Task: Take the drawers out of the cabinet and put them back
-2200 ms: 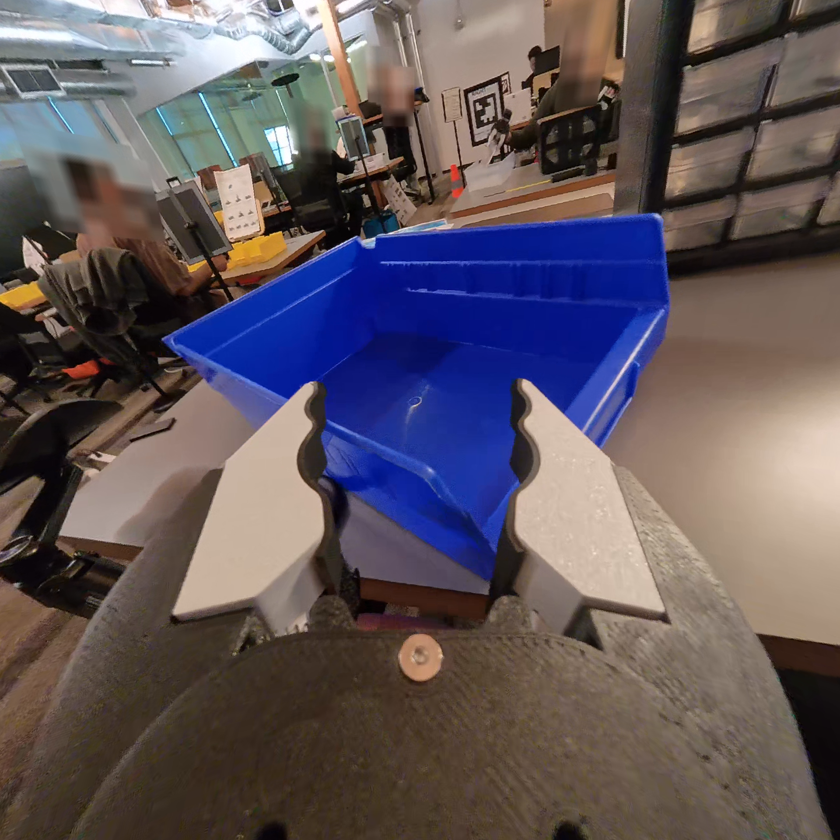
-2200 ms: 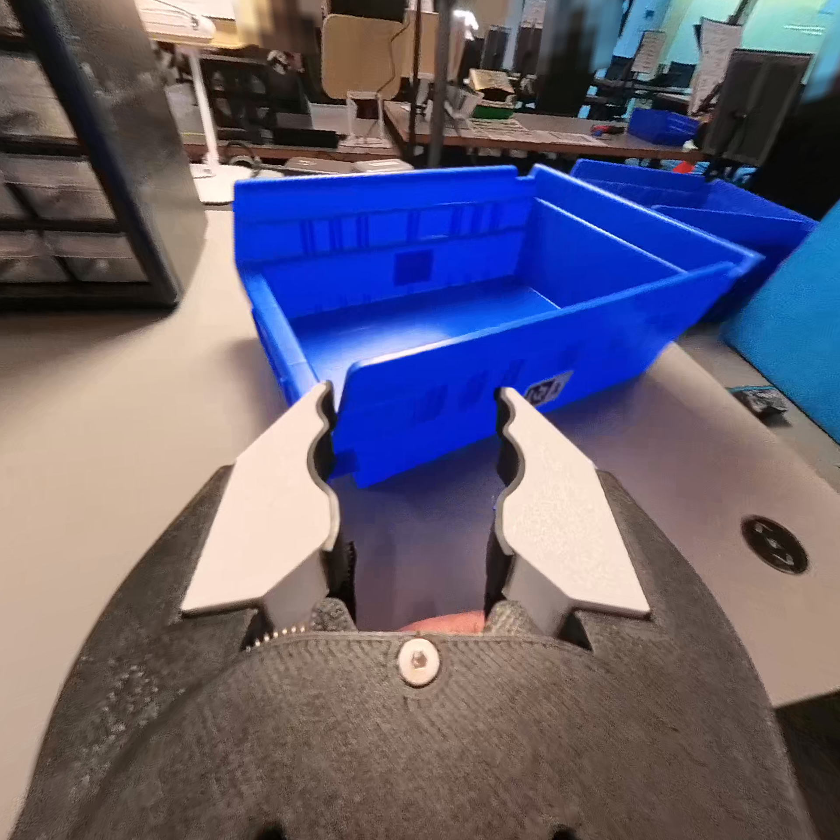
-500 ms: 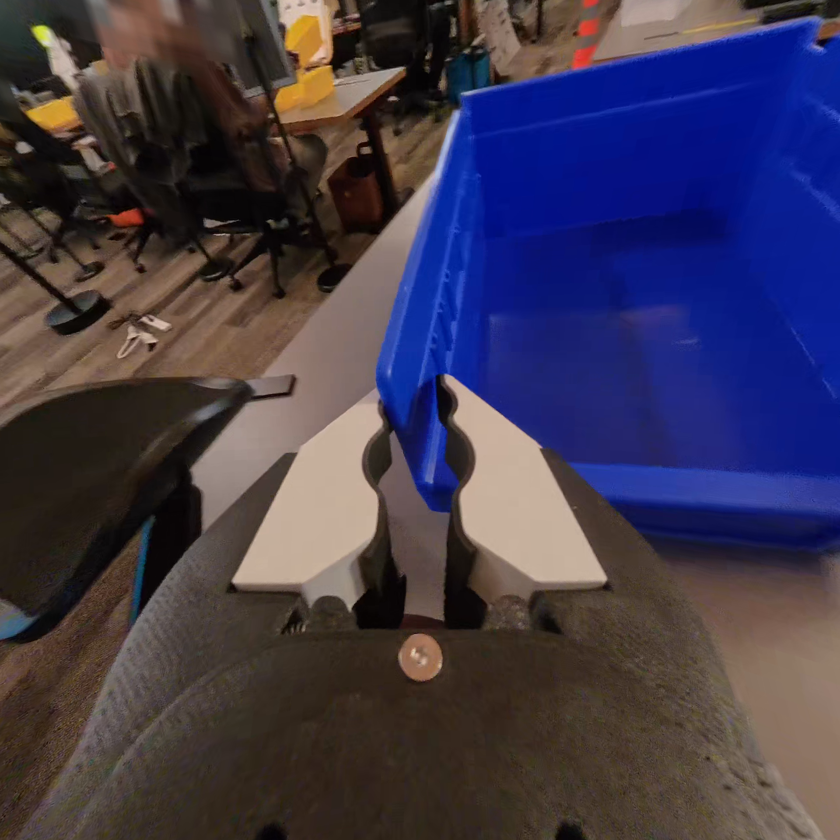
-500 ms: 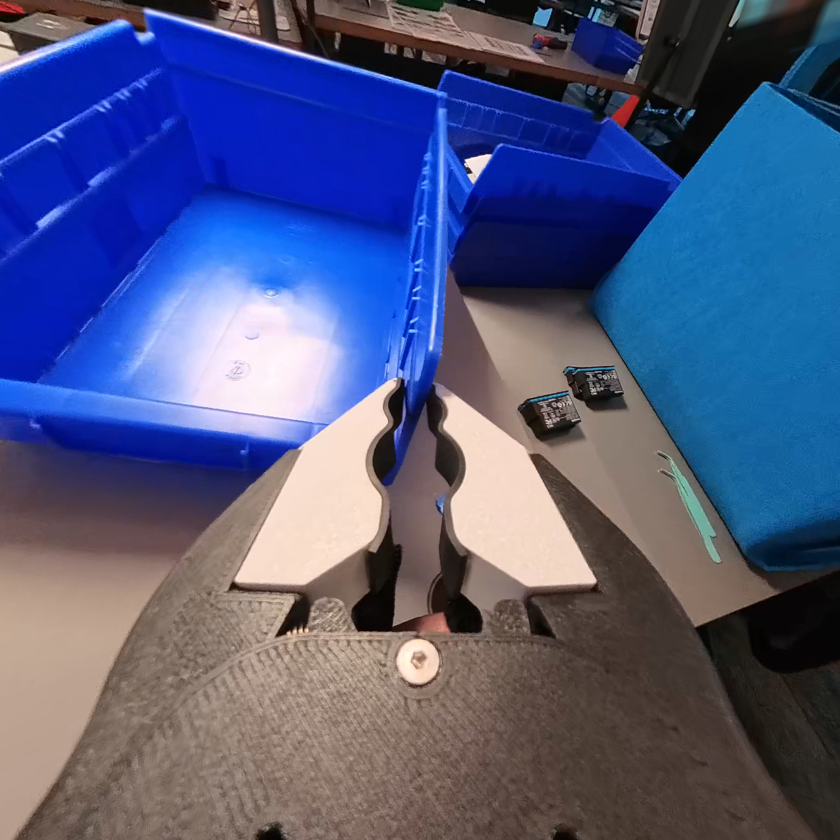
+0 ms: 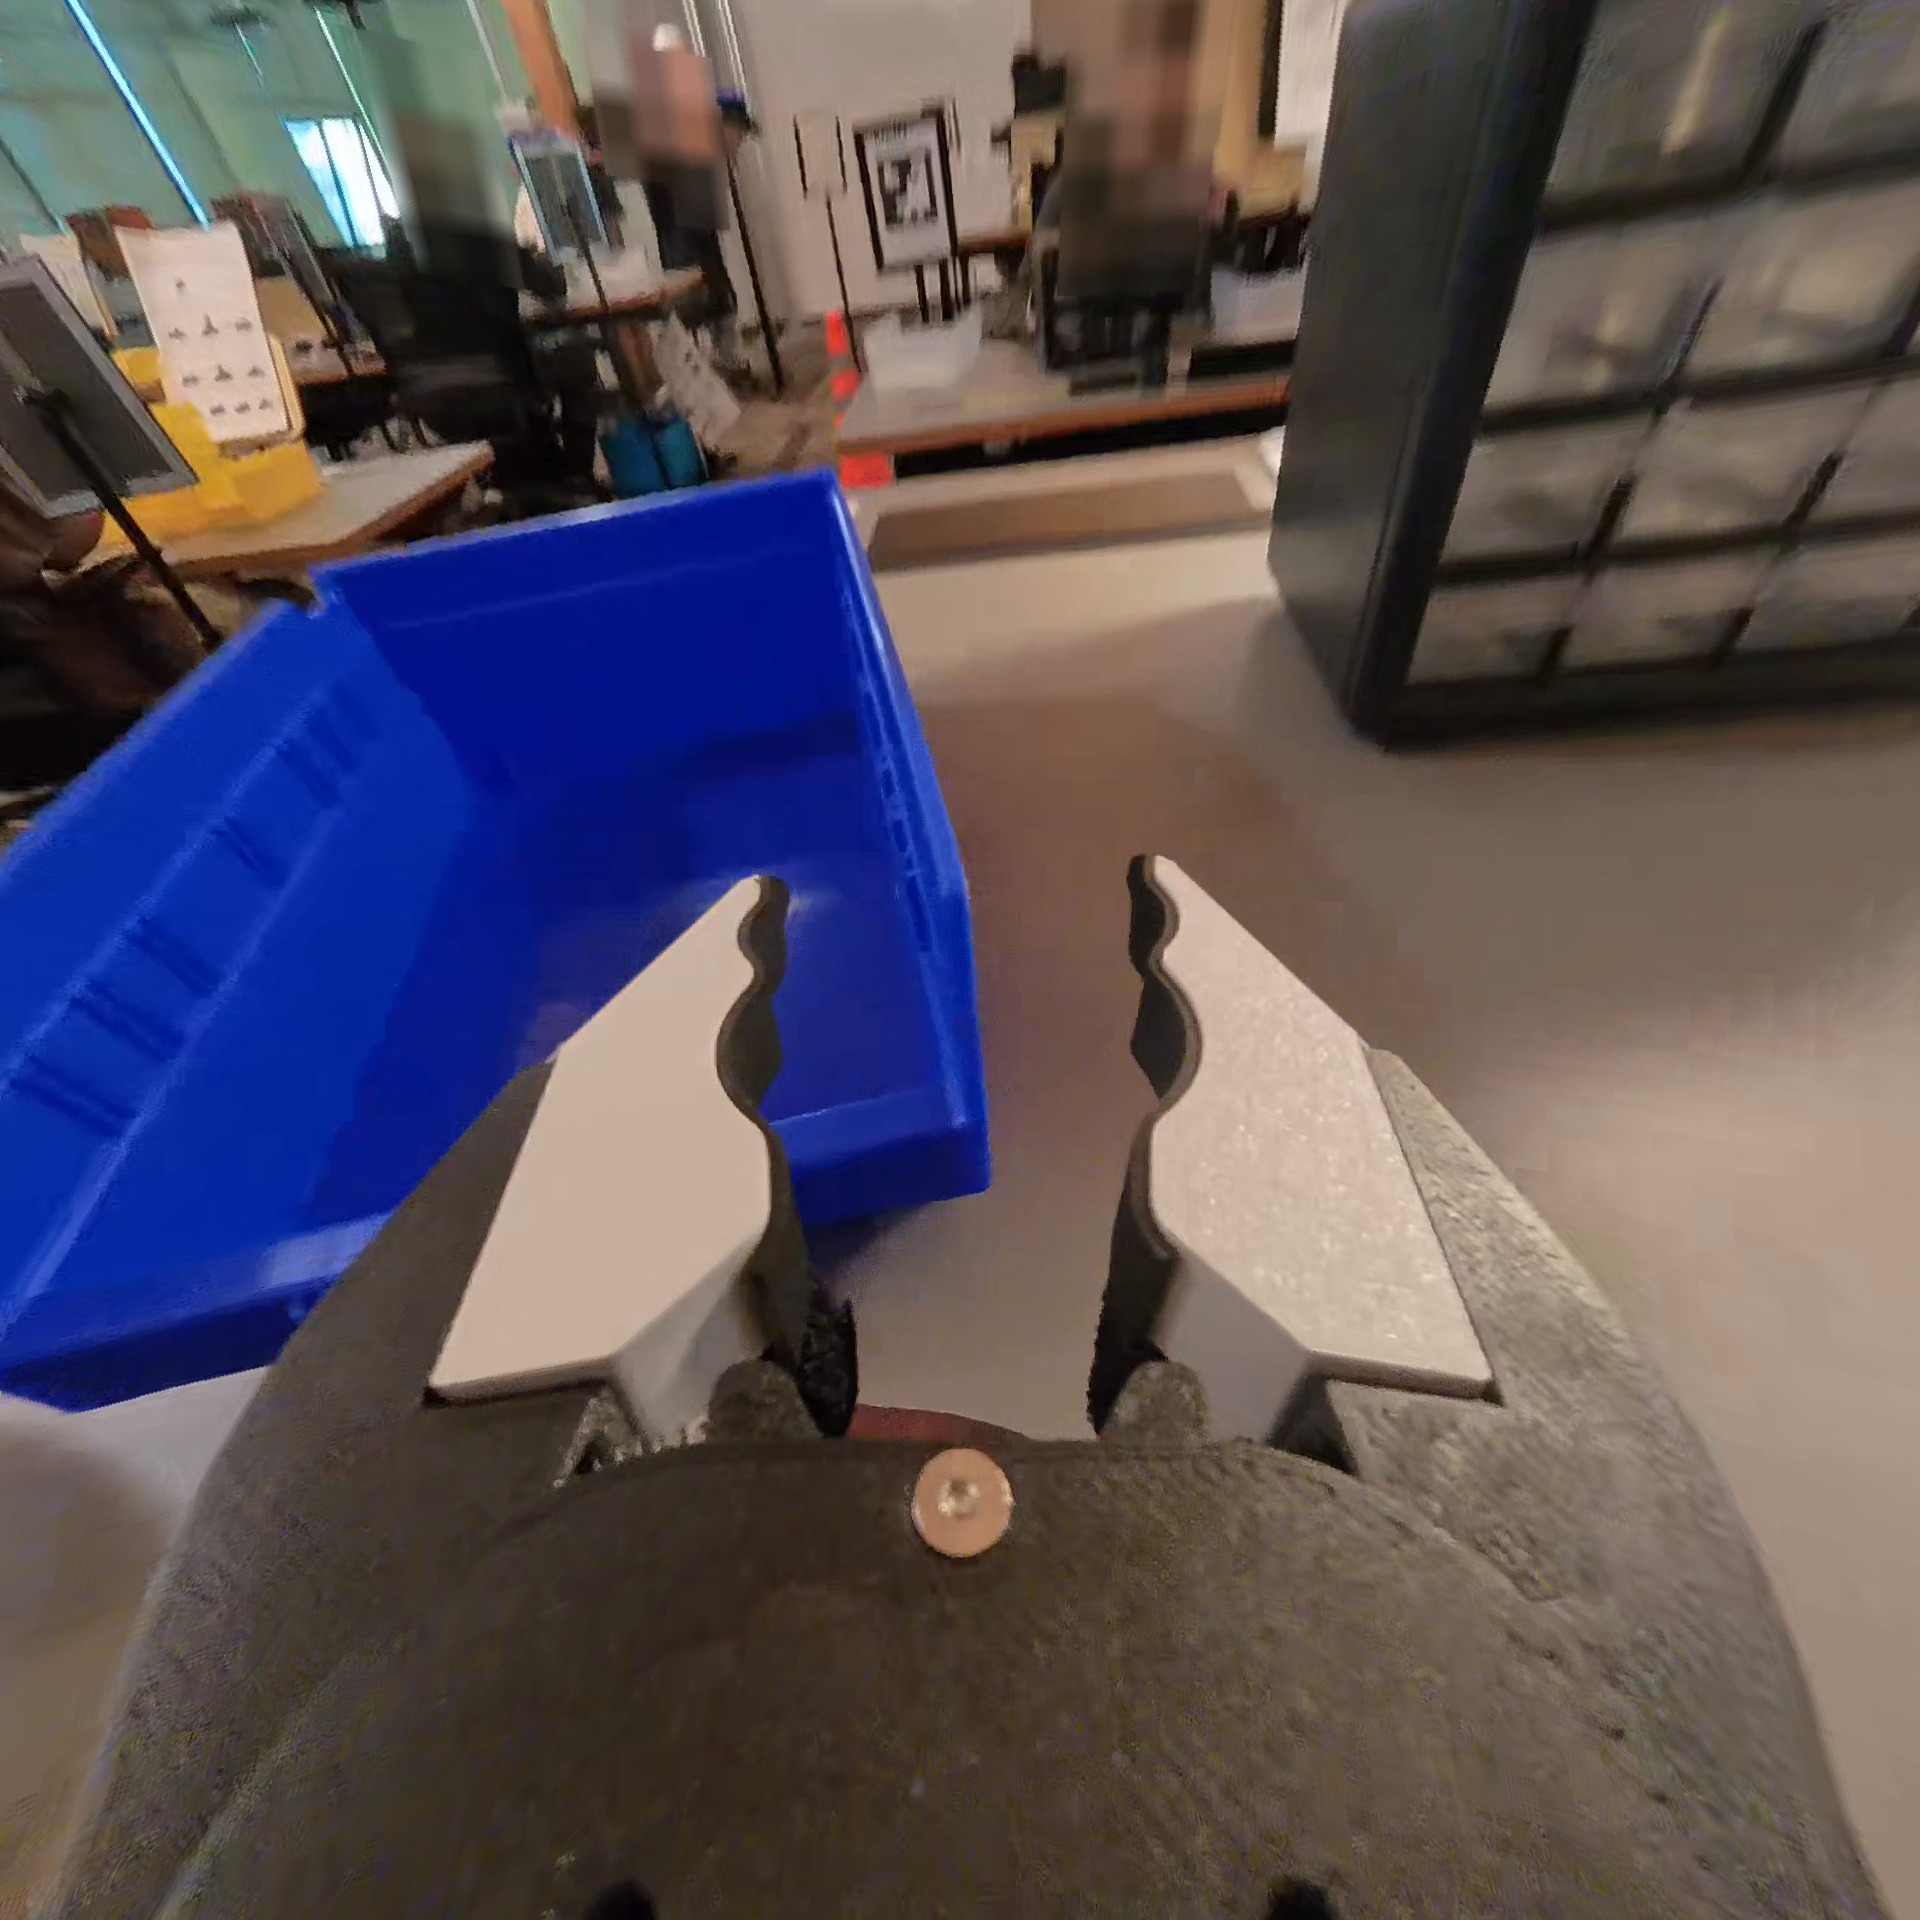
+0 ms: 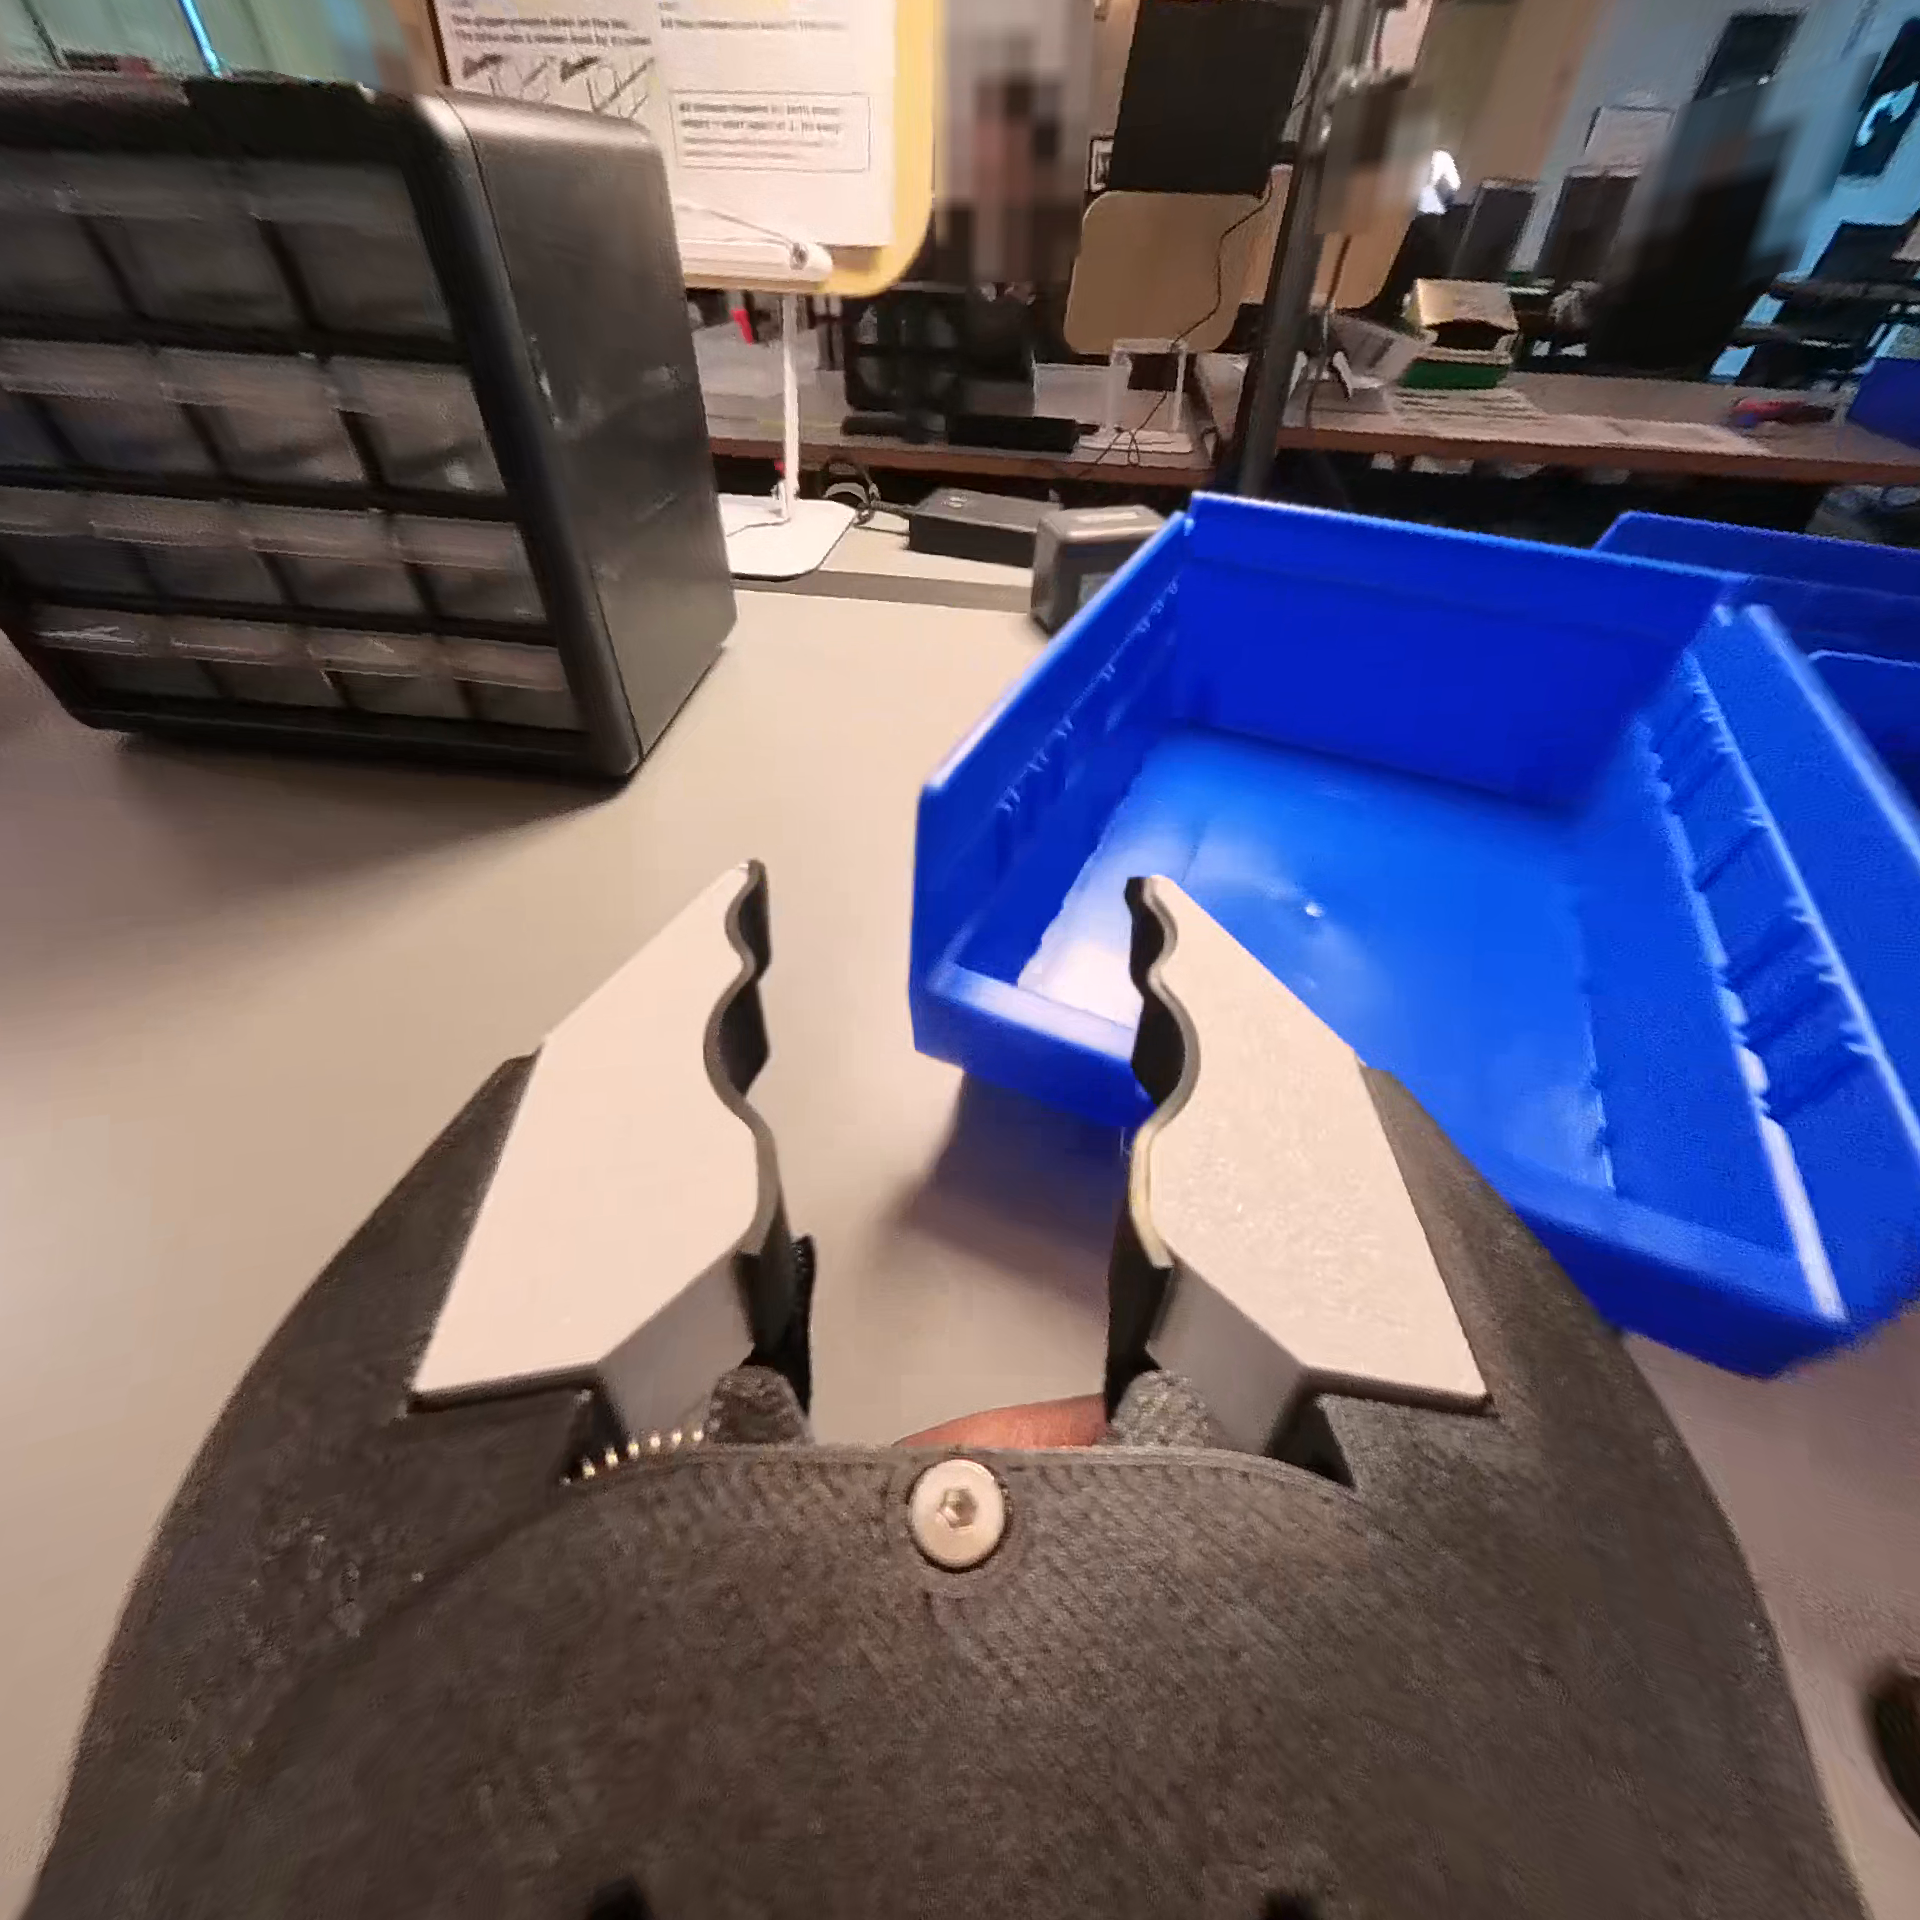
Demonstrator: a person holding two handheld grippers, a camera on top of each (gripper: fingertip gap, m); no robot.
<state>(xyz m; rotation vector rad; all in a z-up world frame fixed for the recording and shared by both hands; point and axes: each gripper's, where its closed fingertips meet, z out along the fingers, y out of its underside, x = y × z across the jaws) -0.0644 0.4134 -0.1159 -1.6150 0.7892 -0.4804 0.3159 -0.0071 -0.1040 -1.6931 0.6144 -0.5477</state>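
Drawers (image 6: 270, 447), translucent grey, all seated in the black cabinet (image 6: 582, 436), standing upright at the far side of the grey table (image 6: 312, 987); none out yet, as far as visible. Cabinet well apart from both tools, and blurred, so drawer handles too unclear to make out.

Left tool (image 5: 951, 883): spread wide, nothing held; only the side wall of a blue bin (image 5: 520, 831) and bare table behind the gap, no pad touching either. Right tool (image 6: 945, 883): likewise spread wide and empty, with the near corner of the same blue bin (image 6: 1403, 935) behind the gap, untouched.

Step in hand, judged: reaching for the cabinet to start on a drawer. To do well: pass above or beside the bin rather than clip its rim; square up to the cabinet front; take one drawer by its front lip, pinch firmly, pull straight out along its slot; steady the cabinet with the other tool against sliding or tipping.

Count: one cabinet; four drawer rows visible, full drawer count not certain; two tools; at least two blue bins, with another (image 6: 1766, 582) behind the nearest in the right wrist view.
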